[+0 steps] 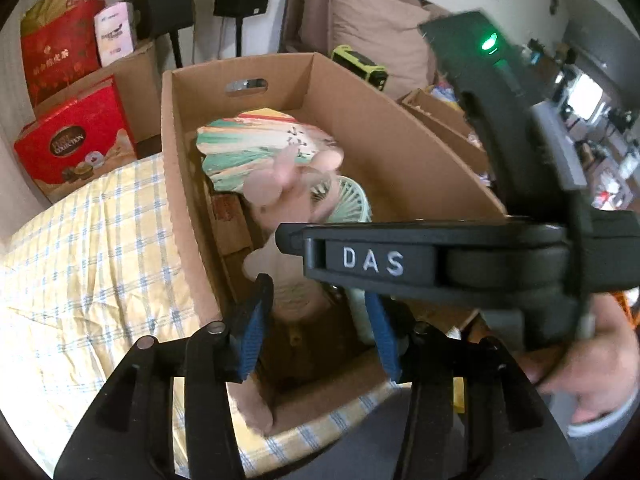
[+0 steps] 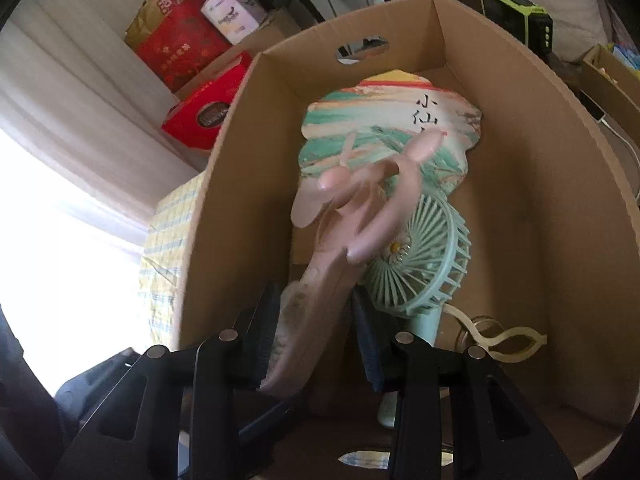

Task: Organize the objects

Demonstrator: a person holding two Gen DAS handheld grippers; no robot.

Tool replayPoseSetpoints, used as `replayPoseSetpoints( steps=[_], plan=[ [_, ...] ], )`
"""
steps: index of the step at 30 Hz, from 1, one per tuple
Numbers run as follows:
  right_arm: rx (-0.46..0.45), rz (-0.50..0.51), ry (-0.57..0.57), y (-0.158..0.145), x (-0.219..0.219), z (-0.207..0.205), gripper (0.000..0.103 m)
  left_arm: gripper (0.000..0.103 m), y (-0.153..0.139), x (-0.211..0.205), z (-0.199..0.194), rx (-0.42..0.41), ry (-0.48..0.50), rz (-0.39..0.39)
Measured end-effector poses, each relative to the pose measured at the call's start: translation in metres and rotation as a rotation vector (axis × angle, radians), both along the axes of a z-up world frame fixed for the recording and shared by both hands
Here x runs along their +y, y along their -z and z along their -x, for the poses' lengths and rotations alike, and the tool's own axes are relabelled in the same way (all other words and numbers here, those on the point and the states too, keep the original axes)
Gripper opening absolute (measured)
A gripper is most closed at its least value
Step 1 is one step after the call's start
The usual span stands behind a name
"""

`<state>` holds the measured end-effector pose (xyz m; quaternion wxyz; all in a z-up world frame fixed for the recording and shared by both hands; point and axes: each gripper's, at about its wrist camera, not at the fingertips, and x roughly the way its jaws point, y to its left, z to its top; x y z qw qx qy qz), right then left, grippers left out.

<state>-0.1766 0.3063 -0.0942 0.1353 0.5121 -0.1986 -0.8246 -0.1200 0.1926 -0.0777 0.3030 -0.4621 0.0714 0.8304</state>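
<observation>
Holding a pink handheld fan (image 2: 344, 216) by its handle, centre frame, over the cardboard box (image 2: 520, 184): right claw (image 2: 316, 340) clamped narrow. Left claw (image 1: 316, 336) half open, seemingly empty. Risks snagging the mint fan (image 2: 420, 256) or slipping onto the painted paper fan (image 2: 384, 120).

Matt brown cardboard box (image 2: 500, 208), smooth pink plastic fan (image 2: 352, 216), checked cloth bedcover (image 1: 92, 264).
</observation>
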Motion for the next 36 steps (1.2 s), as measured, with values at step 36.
replayPoseSetpoints(
  steps=[36],
  plan=[
    [0.262,-0.282,-0.010,-0.054,-0.044,-0.091,0.067,0.081,-0.045,-0.133,-0.038,0.094,-0.258,-0.068]
  ],
)
